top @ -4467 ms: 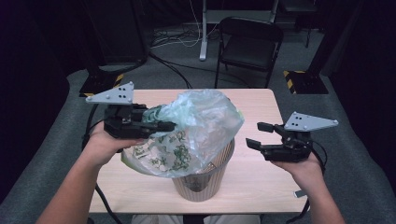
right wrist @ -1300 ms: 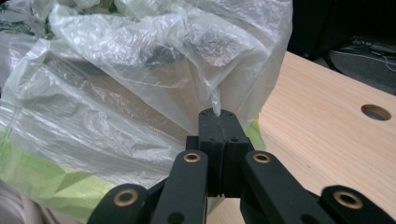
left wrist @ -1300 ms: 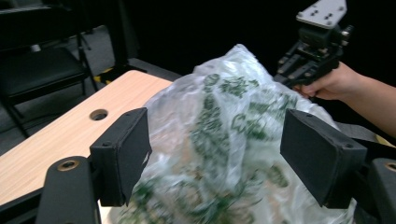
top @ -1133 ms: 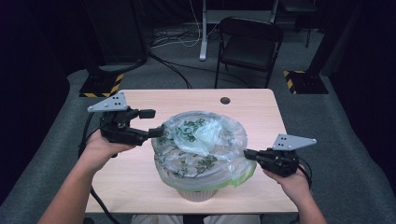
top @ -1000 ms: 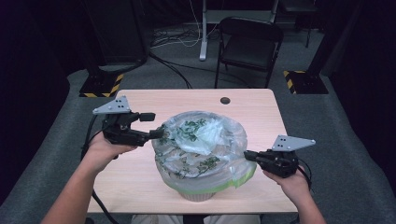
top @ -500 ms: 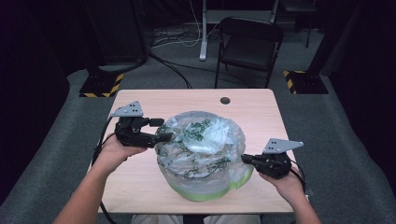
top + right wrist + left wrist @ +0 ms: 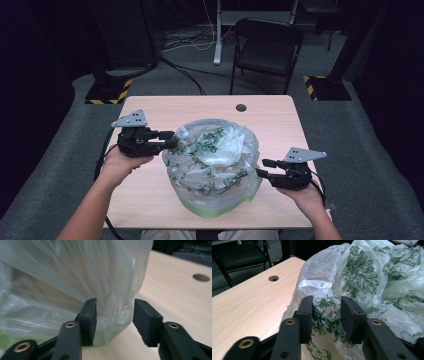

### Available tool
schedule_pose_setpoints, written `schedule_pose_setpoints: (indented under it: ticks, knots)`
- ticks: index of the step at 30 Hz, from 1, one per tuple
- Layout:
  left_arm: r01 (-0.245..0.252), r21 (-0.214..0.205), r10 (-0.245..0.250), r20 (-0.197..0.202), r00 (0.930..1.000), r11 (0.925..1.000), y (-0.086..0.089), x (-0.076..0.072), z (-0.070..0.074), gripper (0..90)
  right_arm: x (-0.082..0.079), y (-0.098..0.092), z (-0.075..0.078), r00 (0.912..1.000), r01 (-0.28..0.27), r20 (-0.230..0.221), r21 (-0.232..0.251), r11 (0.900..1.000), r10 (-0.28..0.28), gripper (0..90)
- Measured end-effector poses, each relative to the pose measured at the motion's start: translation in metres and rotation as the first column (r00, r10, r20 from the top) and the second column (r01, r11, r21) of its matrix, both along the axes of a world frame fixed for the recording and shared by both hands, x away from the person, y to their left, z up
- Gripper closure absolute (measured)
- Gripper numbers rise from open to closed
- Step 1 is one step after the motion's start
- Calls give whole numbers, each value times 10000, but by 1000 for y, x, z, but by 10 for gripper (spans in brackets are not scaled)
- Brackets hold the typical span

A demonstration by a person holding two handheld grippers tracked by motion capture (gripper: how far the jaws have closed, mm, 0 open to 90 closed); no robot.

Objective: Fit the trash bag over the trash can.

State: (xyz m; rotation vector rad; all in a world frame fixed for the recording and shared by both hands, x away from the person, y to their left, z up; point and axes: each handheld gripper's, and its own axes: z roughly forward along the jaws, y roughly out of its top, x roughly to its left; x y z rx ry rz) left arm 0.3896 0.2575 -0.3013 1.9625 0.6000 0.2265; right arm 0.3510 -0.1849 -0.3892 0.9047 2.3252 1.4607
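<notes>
Close to me, at the near edge of the table [image 7: 150, 210], my two forearms come in, and each hand carries one of the tongs. At my right side the right gripper [image 7: 261, 167] sits low beside the plastic bag [image 7: 212, 165], level with the table and pointing at its lower wall. A second ago these jaws were pressed on the film; now they have just been opening, and in the right gripper view a fold of the clear film [image 7: 112, 307] hangs between the two pads with a gap at the right pad, so I judge nothing is held there any more. I think this side of the bag is now pulled down enough, because the green hem [image 7: 215, 207] lies near the table around the bin that it covers.

At my left side the left gripper [image 7: 172, 141] is held higher, also about level, with the wrist turned inward toward the upper shoulder of the bag. Its jaws have just been closing, from wide to about half. In the left gripper view the printed film [image 7: 325, 315] lies between the pads, but I cannot say that the pads already press it. I judge it is taking a new hold.

Farther away are the cable hole [image 7: 241, 107] and the black chair [image 7: 267, 47].
</notes>
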Motion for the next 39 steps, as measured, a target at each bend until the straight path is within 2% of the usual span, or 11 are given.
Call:
schedule_pose_setpoints:
  ticks: [5, 10, 12, 16, 18, 20, 23, 28, 30, 36, 39]
  knots:
    - [118, -266, -114, 132, 9998, 9996, 10, -5, 2, 698, -8, -5, 21, 9979, -424, 511, 748, 9963, 386, 485]
    - [107, -390, -102, 114, 9999, 9992, 17, -9, 1, 721, -20, 3, 38, 9802, -1842, 1012, 1525, 9710, 1700, 442]
    - [144, -424, -140, 109, 9998, 9990, 19, -10, 1, 723, -24, 9, 43, 9709, -2266, 1139, 1542, 9617, 2105, 430]
    - [195, -366, -189, 163, 9997, 9991, 21, -15, -1, 723, -30, 21, 47, 9594, -2693, 1201, 1221, 9553, 2552, 460]
    - [218, -389, -211, 178, 9996, 9990, 23, -17, -1, 723, -31, 25, 47, 9608, -2639, 1174, 1099, 9583, 2511, 539]
    - [247, -422, -240, 181, 9995, 9988, 24, -18, -2, 723, -32, 27, 46, 9626, -2560, 1148, 886, 9626, 2455, 698]
    - [337, -467, -330, 153, 9993, 9983, 26, -20, -5, 733, -35, 30, 44, 9525, -2834, 1317, 530, 9575, 2746, 895]
    - [396, -545, -392, 95, 9992, 9977, 29, -24, -11, 762, -37, 33, 38, 9354, -3424, 1050, 307, 9390, 3377, 900]
    - [390, -529, -386, 83, 9992, 9978, 30, -25, -12, 763, -37, 34, 35, 9348, -3453, 964, 201, 9383, 3419, 900]
    - [233, -402, -231, 59, 9997, 9989, 29, -23, -12, 752, -33, 29, 29, 9488, -3053, 826, -93, 9522, 3050, 899]
    - [52, -387, -48, 88, 10000, 9992, 30, -22, -10, 657, -33, 23, 35, 9537, -2858, 1044, 235, 9580, 2820, 698]
